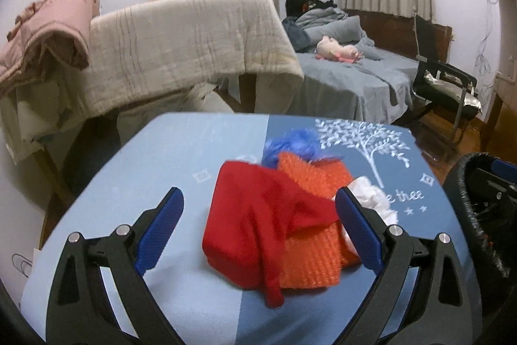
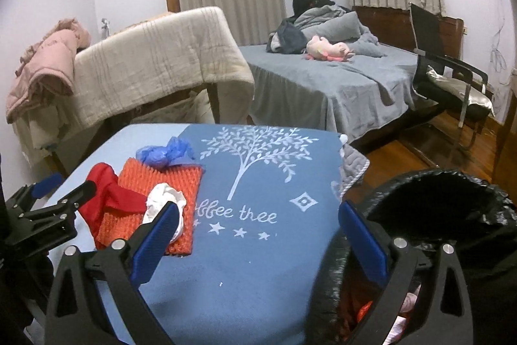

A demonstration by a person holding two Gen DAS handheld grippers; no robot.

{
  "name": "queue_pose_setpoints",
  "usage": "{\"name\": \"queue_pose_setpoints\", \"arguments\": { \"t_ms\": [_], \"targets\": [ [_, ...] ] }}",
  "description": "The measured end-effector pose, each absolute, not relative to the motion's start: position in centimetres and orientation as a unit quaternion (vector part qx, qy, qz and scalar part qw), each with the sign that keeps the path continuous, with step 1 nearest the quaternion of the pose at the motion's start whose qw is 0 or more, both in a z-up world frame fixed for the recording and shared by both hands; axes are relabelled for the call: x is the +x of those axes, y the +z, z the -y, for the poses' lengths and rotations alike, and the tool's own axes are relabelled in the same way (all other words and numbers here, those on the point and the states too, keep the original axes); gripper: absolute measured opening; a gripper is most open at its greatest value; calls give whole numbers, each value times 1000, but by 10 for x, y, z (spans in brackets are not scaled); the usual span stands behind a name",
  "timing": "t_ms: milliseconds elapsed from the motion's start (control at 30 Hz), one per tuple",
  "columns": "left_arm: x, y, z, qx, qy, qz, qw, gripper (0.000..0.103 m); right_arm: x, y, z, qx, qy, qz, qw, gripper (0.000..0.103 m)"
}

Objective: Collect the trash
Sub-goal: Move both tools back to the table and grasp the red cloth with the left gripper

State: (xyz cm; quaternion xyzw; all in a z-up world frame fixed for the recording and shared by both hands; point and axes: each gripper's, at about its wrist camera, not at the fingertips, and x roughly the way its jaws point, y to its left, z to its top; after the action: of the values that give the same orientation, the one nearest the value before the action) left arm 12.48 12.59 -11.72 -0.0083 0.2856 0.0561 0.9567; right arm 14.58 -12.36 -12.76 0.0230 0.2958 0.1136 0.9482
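Observation:
A pile of trash lies on the blue table (image 1: 181,151) (image 2: 258,264): a red cloth scrap (image 1: 248,225) (image 2: 103,196), an orange mesh piece (image 1: 310,251) (image 2: 161,180), a crumpled white piece (image 1: 371,196) (image 2: 163,199) and a blue plastic wad (image 1: 290,144) (image 2: 164,151). My left gripper (image 1: 260,225) is open, its fingers on either side of the red scrap, just above it. My right gripper (image 2: 258,240) is open over bare table, its right finger by the rim of the black-lined bin (image 2: 436,209) (image 1: 484,209). The left gripper (image 2: 61,193) also shows in the right wrist view.
The bin at the table's right edge holds some red and pale scraps. Behind the table stand a chair draped in a beige blanket (image 1: 190,44), a bed with grey bedding (image 2: 323,76) and a black chair (image 2: 452,80). Wooden floor lies to the right.

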Motion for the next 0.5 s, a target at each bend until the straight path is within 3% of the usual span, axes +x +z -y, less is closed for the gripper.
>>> {"name": "queue_pose_setpoints", "arguments": {
  "t_ms": [333,500],
  "targets": [
    [145,-138,-129,-15,53,-307,950,92,158,-145,110,13,119,-317,941,97],
    [152,-145,-129,-25,45,-321,946,68,161,-149,106,11,121,-323,938,97]
  ]
}}
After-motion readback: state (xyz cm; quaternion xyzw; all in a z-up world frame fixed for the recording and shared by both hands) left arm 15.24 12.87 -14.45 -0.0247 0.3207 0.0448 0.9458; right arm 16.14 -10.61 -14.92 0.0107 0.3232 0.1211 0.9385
